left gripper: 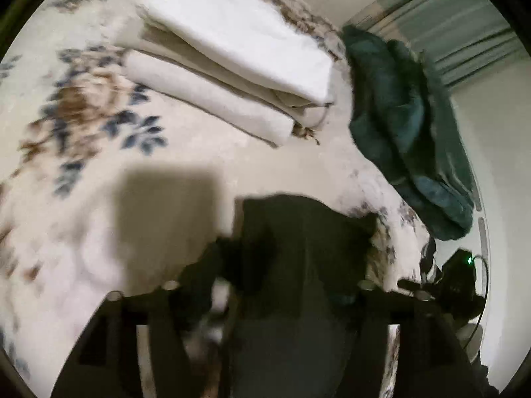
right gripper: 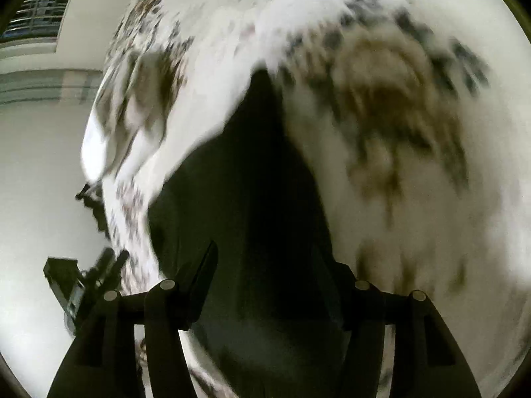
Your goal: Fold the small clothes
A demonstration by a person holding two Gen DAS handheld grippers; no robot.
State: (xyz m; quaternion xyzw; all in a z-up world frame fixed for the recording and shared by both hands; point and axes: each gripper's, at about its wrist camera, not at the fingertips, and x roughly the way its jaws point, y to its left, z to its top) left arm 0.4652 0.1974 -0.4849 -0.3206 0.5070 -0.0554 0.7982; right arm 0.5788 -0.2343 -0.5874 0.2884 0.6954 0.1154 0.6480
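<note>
I have two white towels (left gripper: 232,76) folded; the teal one (left gripper: 408,146) waits; both grippers' fingers (left gripper: 199,285) (right gripper: 205,275) stand apart around the dark garment (left gripper: 298,248).

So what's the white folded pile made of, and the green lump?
The white folded pile looks like soft matte towel cloth, judging by its thick, rounded folds. The green lump looks like fuzzy terry or fleece, with a nappy surface; blur leaves it unsure.

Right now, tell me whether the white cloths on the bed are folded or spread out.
Folded. The white cloths lie stacked on the floral bedspread, with layered creased edges showing at the near end.
</note>
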